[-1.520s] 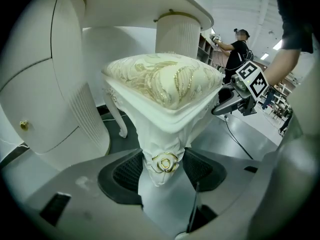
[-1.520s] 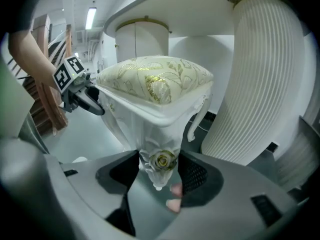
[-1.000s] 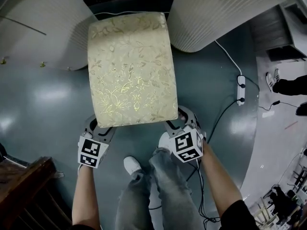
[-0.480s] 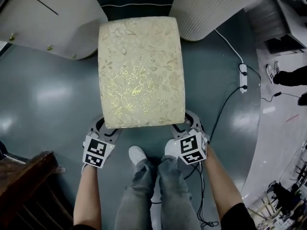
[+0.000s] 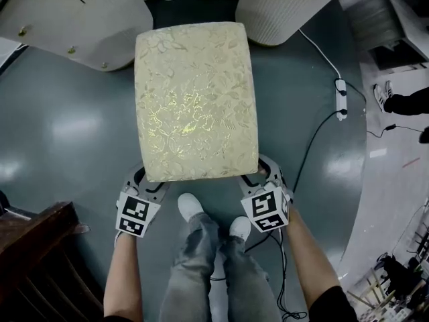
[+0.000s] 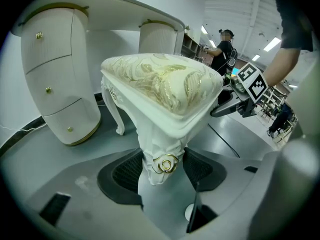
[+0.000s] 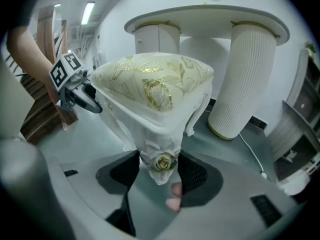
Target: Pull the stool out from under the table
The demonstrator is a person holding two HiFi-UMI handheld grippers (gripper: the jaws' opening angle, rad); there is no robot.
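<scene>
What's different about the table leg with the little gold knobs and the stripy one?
The drawer pedestal has smooth fronts split into drawers with gold knobs. The ribbed pedestal has fine upright ribs and no knobs that show. The drawer pedestal looks wider and the ribbed pedestal slimmer. Both are white with gold trim and stand under the tabletop, behind the stool.
</scene>
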